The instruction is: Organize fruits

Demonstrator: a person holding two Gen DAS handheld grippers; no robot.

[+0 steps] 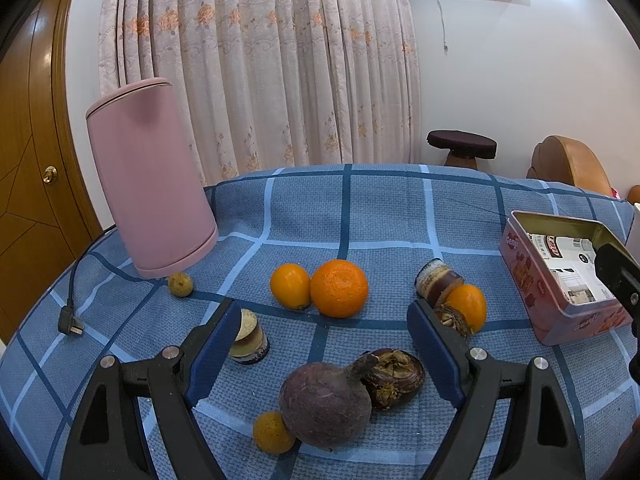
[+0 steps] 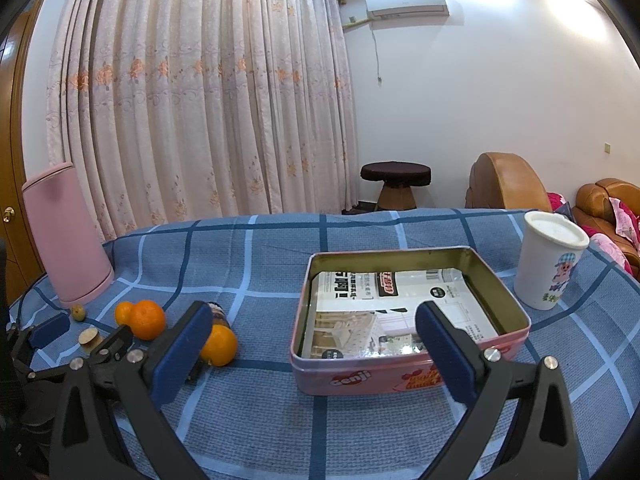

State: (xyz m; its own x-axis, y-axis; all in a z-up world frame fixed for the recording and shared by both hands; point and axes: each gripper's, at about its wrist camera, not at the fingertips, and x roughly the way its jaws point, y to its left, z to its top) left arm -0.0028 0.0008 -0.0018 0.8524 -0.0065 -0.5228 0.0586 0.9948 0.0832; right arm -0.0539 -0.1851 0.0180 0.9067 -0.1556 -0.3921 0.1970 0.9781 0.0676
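Note:
In the left wrist view my left gripper [image 1: 320, 336] is open and empty over a dark purple fruit [image 1: 325, 405] with a brown husked fruit [image 1: 394, 377] beside it and a small yellow fruit [image 1: 272, 432] at its left. Two oranges [image 1: 339, 288] lie farther back, a third orange [image 1: 467, 305] to the right. A pink tin [image 2: 412, 316], lined with printed paper, holds no fruit. My right gripper [image 2: 316, 344] is open and empty just in front of the tin; it also shows at the tin's right edge [image 1: 618, 280].
A pink kettle [image 1: 150, 184] with its cord and plug [image 1: 70, 326] stands at the back left, a small yellow fruit [image 1: 180, 284] by its base. Two small jars [image 1: 249, 340] [image 1: 438, 282] stand among the fruit. A white cup [image 2: 550, 260] stands right of the tin.

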